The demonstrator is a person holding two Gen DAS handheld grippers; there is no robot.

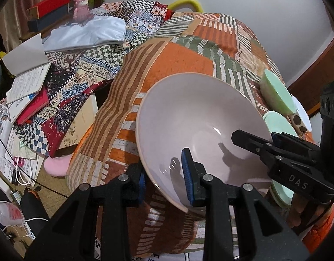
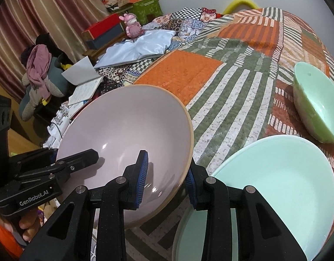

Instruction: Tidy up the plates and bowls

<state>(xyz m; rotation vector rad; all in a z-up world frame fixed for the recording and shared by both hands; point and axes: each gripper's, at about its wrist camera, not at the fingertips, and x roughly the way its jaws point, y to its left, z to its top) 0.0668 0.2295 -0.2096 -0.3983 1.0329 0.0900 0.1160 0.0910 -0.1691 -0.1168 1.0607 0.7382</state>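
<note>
Two hand-held grippers clamp opposite sides of a pale pink bowl (image 1: 201, 130), holding it tilted over a worktop (image 2: 232, 91) draped in an orange, green and cream patchwork cloth (image 1: 188, 54). The left gripper (image 1: 164, 178) has its jaws closed on the bowl's near-left rim, one blue pad inside the bowl and the other outside against the wall. The right gripper (image 2: 167, 180) has its jaws closed on the rim at the opposite side, again with one pad inside and one outside; in the left wrist view it enters from the right edge and reaches over the rim. Just beside the pink bowl, to its right, a mint-green plate (image 2: 275, 184) lies on the cloth, and part of the bowl's rim overlaps the plate's edge in the right wrist view; whether the two touch cannot be told. Farther back on the right a green bowl (image 2: 316, 104) stands on the cloth, apart from the plate. Beyond the worktop's left side lie an open notebook (image 1: 27, 74), a folded pale blue sheet (image 2: 140, 45) and a pink toy figure (image 2: 133, 26) among boxes, with striped curtains (image 2: 47, 10) behind. A person's fingertips (image 2: 27, 226) show under the left gripper's body.
</note>
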